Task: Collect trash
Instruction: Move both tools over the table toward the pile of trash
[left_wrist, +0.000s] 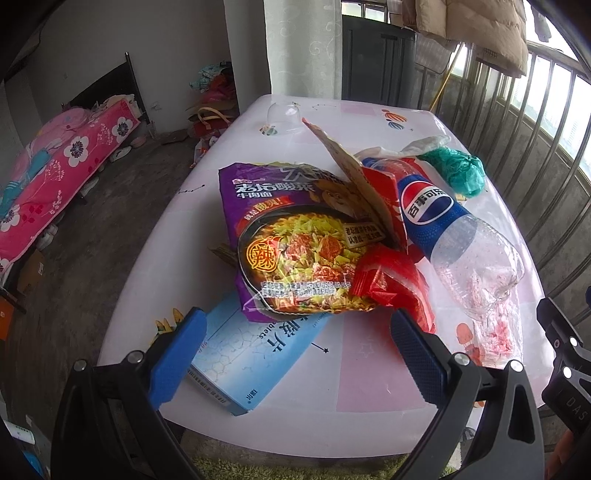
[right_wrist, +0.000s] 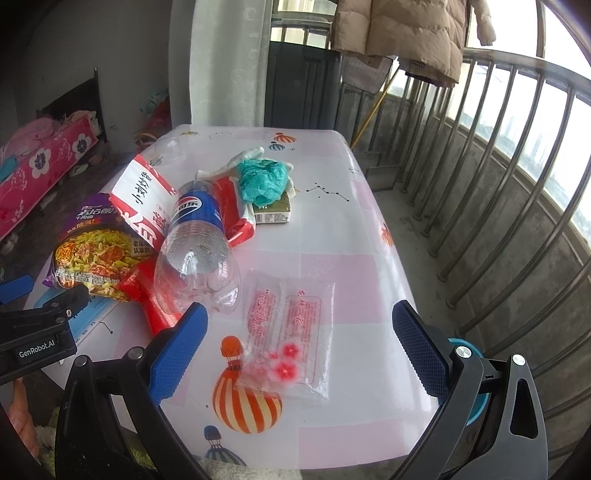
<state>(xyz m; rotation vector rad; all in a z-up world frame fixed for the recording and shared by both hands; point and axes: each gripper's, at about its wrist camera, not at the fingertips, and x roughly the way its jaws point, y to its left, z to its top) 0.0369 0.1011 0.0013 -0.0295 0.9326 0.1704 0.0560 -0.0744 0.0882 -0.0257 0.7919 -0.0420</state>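
Observation:
Trash lies piled on a pink-and-white table (left_wrist: 369, 369). A purple noodle wrapper (left_wrist: 291, 240) lies on a blue box (left_wrist: 243, 354), beside red wrappers (left_wrist: 388, 280) and an empty Pepsi bottle (left_wrist: 454, 236). A green plastic bag (left_wrist: 458, 170) lies behind. My left gripper (left_wrist: 299, 354) is open and empty just before the noodle wrapper. In the right wrist view the Pepsi bottle (right_wrist: 199, 254), green bag (right_wrist: 264, 181), noodle wrapper (right_wrist: 96, 251) and a clear printed packet (right_wrist: 291, 332) show. My right gripper (right_wrist: 299, 350) is open and empty, above the clear packet.
A metal balcony railing (right_wrist: 498, 184) runs along the table's right side. A bed with a pink floral cover (left_wrist: 55, 177) stands at the left. A small yellow-green box (right_wrist: 273, 212) lies under the green bag. A clear cup (left_wrist: 282, 118) stands at the table's far edge.

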